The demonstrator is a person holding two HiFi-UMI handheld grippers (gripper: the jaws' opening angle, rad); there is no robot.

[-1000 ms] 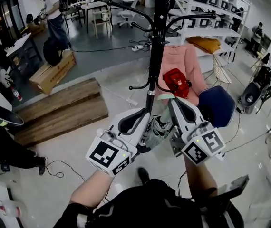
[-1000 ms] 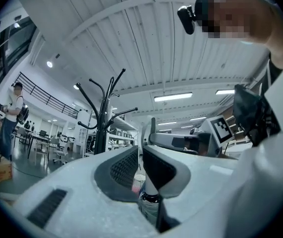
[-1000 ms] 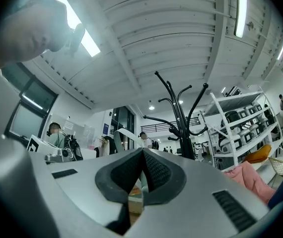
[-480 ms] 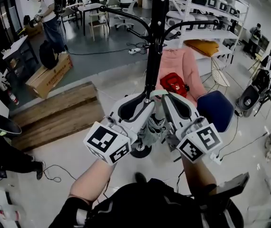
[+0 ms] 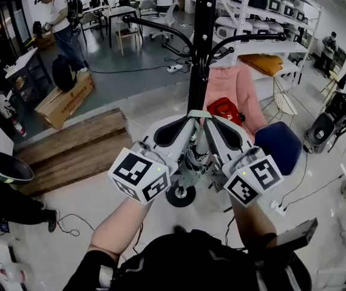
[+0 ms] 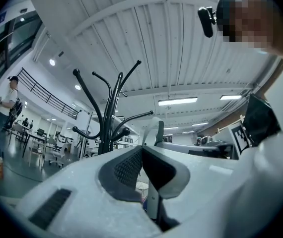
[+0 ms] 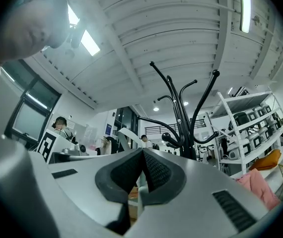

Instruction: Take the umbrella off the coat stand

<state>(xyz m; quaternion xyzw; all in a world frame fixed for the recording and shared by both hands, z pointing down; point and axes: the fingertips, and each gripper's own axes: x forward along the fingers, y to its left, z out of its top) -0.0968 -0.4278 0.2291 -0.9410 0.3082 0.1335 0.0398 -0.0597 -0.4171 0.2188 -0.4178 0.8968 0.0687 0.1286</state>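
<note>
Umbrella (image 5: 192, 159) hangs folded close against the coat stand (image 5: 201, 53), between my left gripper (image 5: 190, 121), whose jaws have just closed, and my right gripper (image 5: 207, 120), both clenched on its pale loop (image 5: 198, 113) so, I judge, it lifts evenly off the stand.

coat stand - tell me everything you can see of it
The black, metal-looking coat stand stands upright on a round base on the pale floor. Curved arms with ball tips branch from its slim pole at several heights; the upper ones are bare. The left gripper and right gripper hold a folded patterned umbrella in front of the pole; whether it touches the stand cannot be told.
</note>
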